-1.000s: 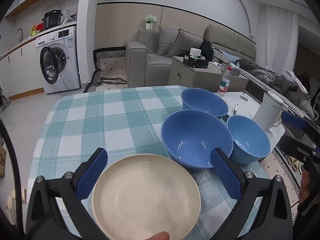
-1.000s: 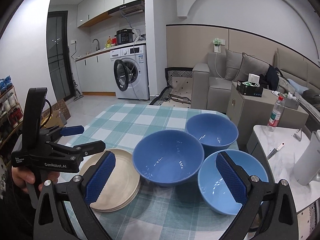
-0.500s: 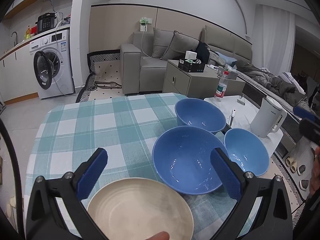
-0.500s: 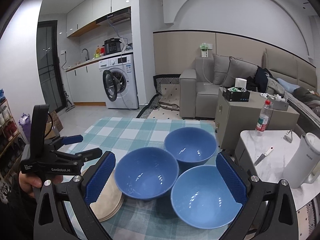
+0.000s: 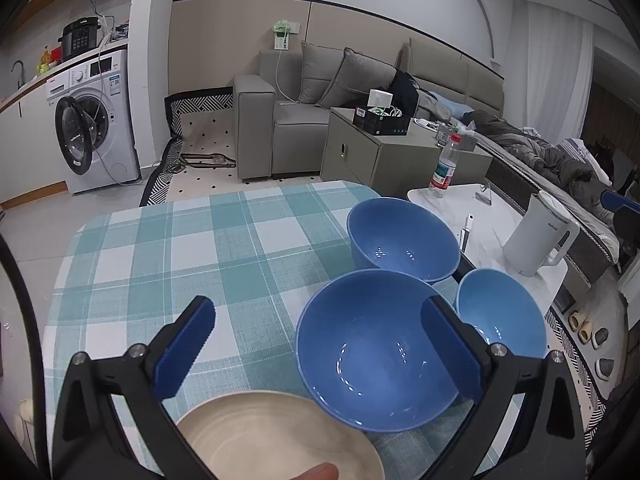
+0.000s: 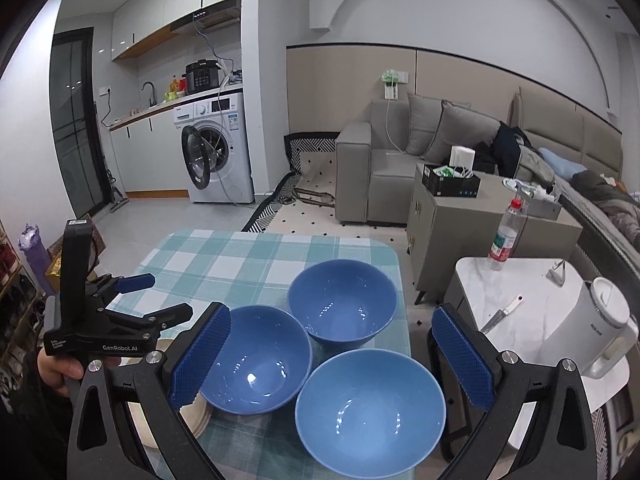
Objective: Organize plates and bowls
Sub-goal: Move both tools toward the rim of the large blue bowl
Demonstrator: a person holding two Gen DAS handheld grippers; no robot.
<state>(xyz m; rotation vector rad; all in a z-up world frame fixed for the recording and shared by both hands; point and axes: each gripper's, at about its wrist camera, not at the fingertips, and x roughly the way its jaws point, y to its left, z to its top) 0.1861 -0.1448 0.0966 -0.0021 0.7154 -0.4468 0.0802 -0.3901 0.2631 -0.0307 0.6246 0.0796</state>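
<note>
Three blue bowls stand on the checked table: a large one near me, one behind it, a smaller lighter one at the right edge. A stack of cream plates lies at the near left, under my left gripper, which is open and empty above the table. My right gripper is open and empty above the light blue bowl, with the large bowl and far bowl ahead. The plates show beside its left finger. The left gripper shows there too.
A white marble side table stands right of the checked table, with a white kettle, a water bottle and a knife. A grey sofa, a cabinet and a washing machine are behind.
Both grippers have pulled back and risen from the table; the plates and bowls now sit lower in both views. Both stay open. No dish has moved.
</note>
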